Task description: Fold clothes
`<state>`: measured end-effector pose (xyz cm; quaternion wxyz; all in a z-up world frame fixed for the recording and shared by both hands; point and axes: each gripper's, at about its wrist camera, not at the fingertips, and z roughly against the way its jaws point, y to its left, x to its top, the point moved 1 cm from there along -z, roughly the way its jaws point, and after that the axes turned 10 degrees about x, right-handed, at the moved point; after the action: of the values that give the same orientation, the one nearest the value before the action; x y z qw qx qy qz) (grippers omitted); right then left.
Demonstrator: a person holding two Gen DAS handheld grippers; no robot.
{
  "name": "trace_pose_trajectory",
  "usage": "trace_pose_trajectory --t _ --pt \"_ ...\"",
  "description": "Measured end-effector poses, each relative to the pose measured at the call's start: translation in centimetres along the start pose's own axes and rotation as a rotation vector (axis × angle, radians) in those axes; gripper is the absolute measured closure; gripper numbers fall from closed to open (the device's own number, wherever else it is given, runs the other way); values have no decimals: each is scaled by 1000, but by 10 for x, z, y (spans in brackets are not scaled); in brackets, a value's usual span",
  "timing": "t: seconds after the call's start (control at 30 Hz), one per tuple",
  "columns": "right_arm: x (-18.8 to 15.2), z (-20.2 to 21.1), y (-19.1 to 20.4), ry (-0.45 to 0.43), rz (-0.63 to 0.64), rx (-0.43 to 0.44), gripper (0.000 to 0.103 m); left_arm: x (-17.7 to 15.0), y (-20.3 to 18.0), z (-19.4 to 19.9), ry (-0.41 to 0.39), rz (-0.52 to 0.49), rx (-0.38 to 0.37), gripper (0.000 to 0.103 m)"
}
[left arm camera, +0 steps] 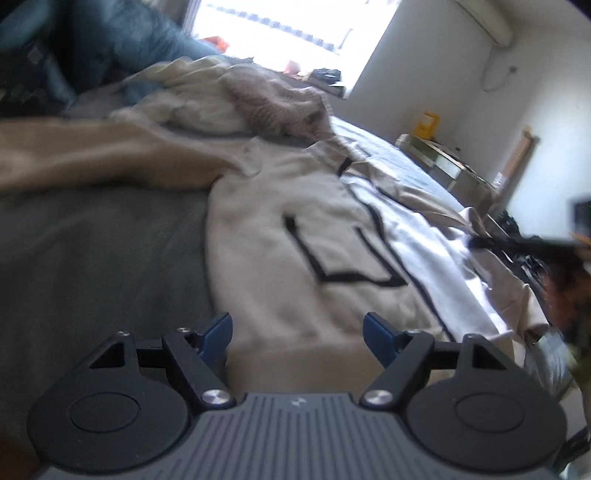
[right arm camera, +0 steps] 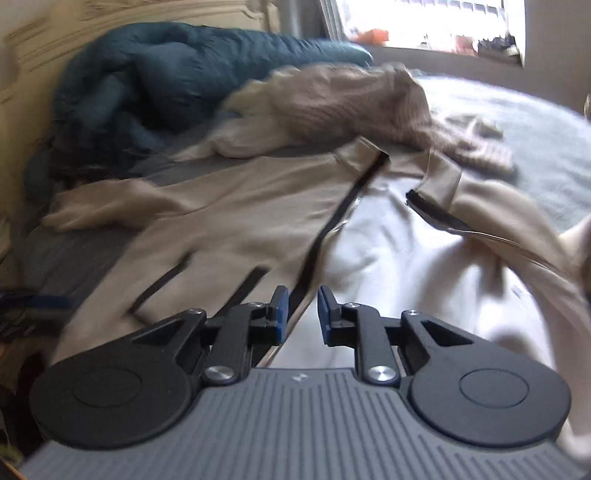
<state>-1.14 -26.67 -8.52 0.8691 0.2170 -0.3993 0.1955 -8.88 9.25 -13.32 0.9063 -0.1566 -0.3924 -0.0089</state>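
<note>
Beige fleece jacket (right arm camera: 236, 206) with black zip trim, ribbed brown knit (right arm camera: 354, 99), grey bedsheet (left arm camera: 92, 240)

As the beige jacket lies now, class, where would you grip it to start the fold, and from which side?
Grip the jacket at its outstretched sleeve, coming in from the headboard side. That sleeve lies flat and apart on the grey sheet, so the open left gripper could probably pinch its end and carry it across the front.

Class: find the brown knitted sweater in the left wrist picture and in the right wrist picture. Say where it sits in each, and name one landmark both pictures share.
Left wrist: the brown knitted sweater lies upper centre, beyond the beige jacket.
Right wrist: the sweater lies upper centre-right, above the jacket's collar.
Shared landmark: the bright window behind the bed.
</note>
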Motion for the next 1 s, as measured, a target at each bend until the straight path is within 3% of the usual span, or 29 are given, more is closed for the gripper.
trace_pose_trajectory --t 0.13,0.2,0.27,0.37,0.47,0.73,0.8,0.87,0.9,0.93,0.97,1.0 --pt "-59 2 45 45 58 88 84 -30 6 -2 22 2 33 25" --pt "-90 -28 54 124 94 45 83 -42 1 0 -10 -66 63 25" --pt "-103 -31 59 80 110 3 82 -50 -8 6 -19 -152 127 25" --pt "-98 -4 62 -23 -23 9 80 -63 -9 21 -39 -195 154 25" --pt "-112 20 64 -112 -165 51 70 -73 0 24 -25 -111 118 27" --pt "-145 7 41 -116 -505 181 69 -67 16 16 -28 101 2 33" --pt "-145 1 36 -116 -553 218 69 -65 15 13 -35 105 11 39" --pt "-145 -1 37 -104 -552 226 70 -64 13 12 -42 99 37 54" --pt "-144 -2 40 -97 -536 221 73 -64 13 11 -44 101 49 58" --pt "-143 -3 44 -90 -507 208 77 -65 14 11 -45 107 61 69" --pt "-142 -3 49 -82 -472 188 86 -65 16 12 -44 114 67 81" --pt "-141 -4 52 -75 -443 176 94 -65 18 12 -43 133 59 85"
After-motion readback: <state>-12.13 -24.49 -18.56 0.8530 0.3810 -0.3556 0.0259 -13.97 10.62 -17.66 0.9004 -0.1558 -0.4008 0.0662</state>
